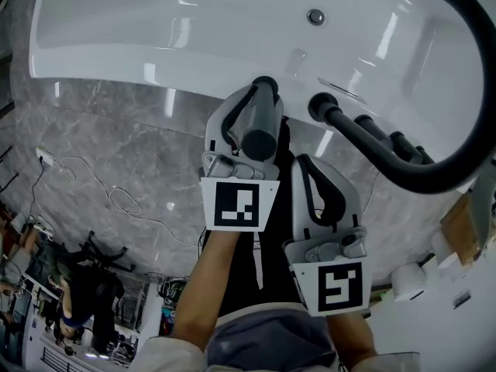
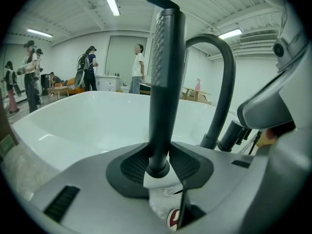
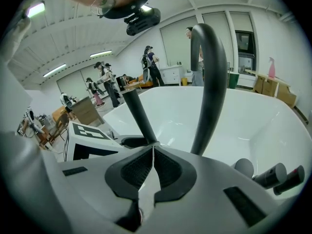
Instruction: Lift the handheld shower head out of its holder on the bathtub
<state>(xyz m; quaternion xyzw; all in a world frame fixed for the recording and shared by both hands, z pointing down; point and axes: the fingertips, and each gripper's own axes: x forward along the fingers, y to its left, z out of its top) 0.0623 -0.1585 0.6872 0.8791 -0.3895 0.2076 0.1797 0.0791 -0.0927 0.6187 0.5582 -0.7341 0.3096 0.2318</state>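
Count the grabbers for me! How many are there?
2. The left gripper is shut on the shower head at the bathtub edge; the right gripper, shut on nothing, is just beside it.

The left gripper (image 1: 260,91) is reaching forward from a bare left forearm (image 1: 203,285), its jaws pressing in on the dark handle of the shower head (image 2: 163,82), which is standing upright between the pads (image 2: 134,167). The right gripper (image 1: 307,165) is hovering just beside it, slightly nearer the body, its jaws meeting on nothing.
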